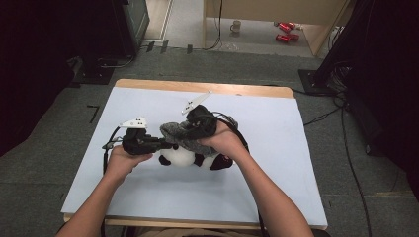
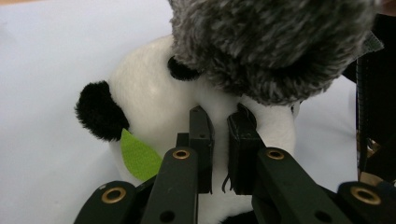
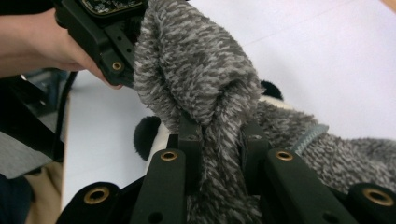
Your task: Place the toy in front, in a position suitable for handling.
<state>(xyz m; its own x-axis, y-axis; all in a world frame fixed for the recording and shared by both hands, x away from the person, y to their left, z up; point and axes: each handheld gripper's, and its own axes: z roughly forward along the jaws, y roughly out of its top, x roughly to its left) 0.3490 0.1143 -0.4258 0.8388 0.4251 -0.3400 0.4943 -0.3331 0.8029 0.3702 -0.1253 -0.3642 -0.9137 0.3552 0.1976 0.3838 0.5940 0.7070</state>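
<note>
Pinching grey fuzzy cloth (image 3: 219,116), right tool (image 3: 219,158) nearly closed.

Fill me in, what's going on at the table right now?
A person works a hand-held gripper in each hand over a toy panda lying on the light blue table top. The left gripper has its jaws pinched on the panda's white plush, holding it down. The right gripper is clamped on a fold of a fuzzy grey fabric piece, which drapes over the panda. It looks like the grey piece is being put on or pulled off the toy; which one I cannot tell.
</note>
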